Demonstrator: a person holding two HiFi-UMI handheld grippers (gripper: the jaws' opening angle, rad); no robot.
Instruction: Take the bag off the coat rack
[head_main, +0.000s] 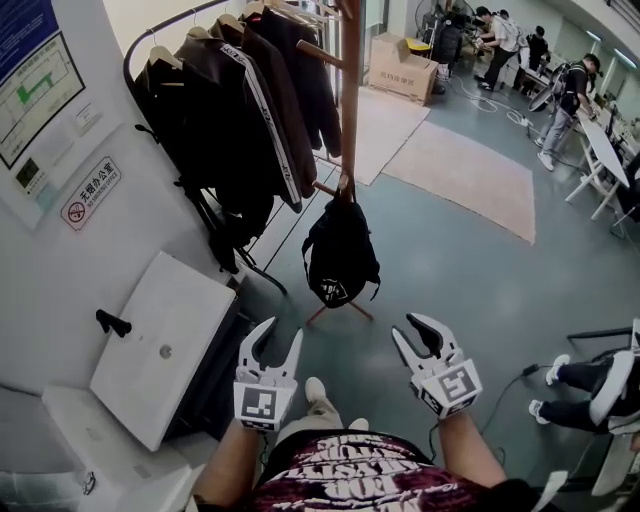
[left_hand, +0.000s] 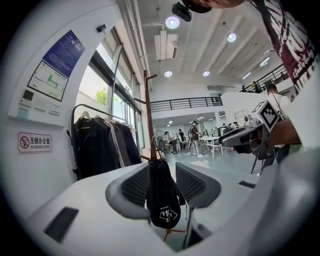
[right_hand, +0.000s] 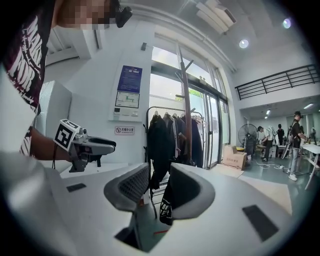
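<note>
The black bag (head_main: 340, 250) hangs at the centre of the head view from a low peg of the wooden coat rack (head_main: 350, 90). It sags, so we judge it soft and light, best taken by its top loop. That loop is too small to make out. At bottom centre, the left gripper (head_main: 282, 333) and right gripper (head_main: 410, 330) stand spread and empty, well apart from the bag.

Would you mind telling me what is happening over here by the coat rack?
A person stands facing the wooden coat rack, a gripper in each hand. The black bag hangs from one of its lower pegs, untouched. The left gripper and right gripper are both held short of it, jaws apart and empty. The bag has not yet been taken off.
</note>
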